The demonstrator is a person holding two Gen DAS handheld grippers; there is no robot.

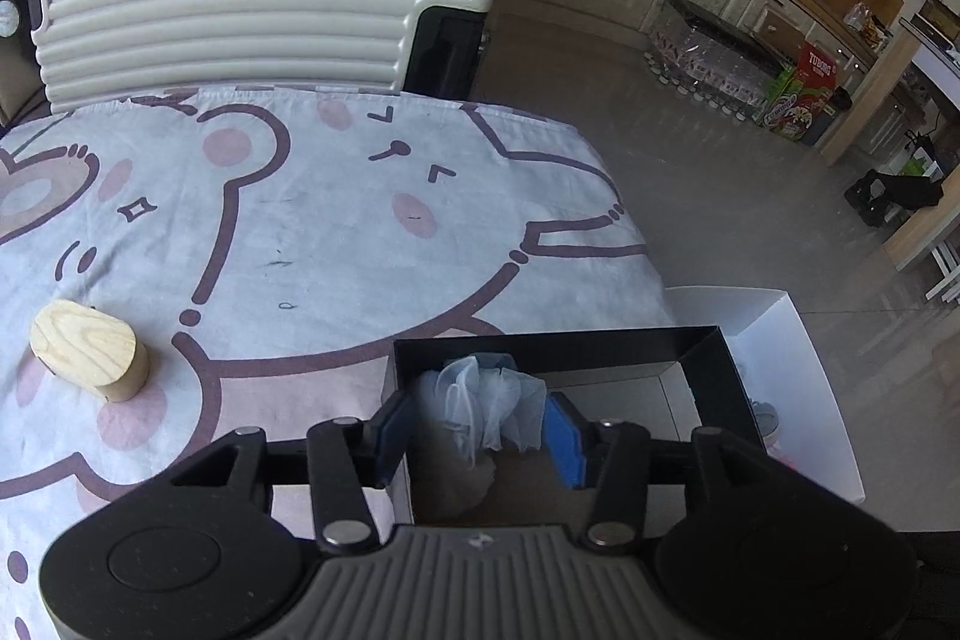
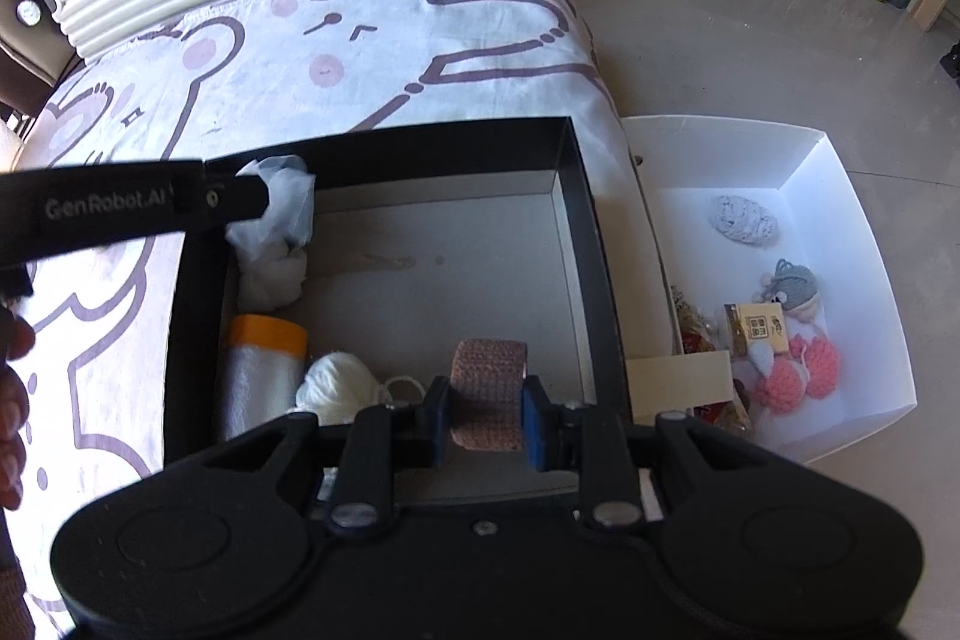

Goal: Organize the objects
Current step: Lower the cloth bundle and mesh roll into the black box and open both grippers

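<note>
Left claw: the left claw (image 1: 477, 439) hangs over the near-left corner of the black box (image 2: 576, 196), jaws partly spread. The pale blue mesh pouf (image 1: 486, 400) sits between them with a gap at the left pad, so it looks released, not gripped.
Pouf position: at the box's far-left corner in the right wrist view, resting on a white bundle (image 2: 270, 277). It is crumpled, with no clear long axis.
Right claw: the right claw (image 2: 487, 415) is narrow and clamped on the tan bandage roll (image 2: 489, 388), low over the box's near edge.
Roll orientation: its axis runs across, pad to pad, so the flat ends take the grip and the curved face points forward.
Likely reason: items are lined along the left wall, leaving floor free.
Other contents: an orange-capped roll (image 2: 264, 370) and a white yarn ball (image 2: 339, 388).
Outside: a wooden block (image 1: 90, 349) stands on the table (image 1: 336, 220); a white tray (image 2: 840, 196) holds more items.
</note>
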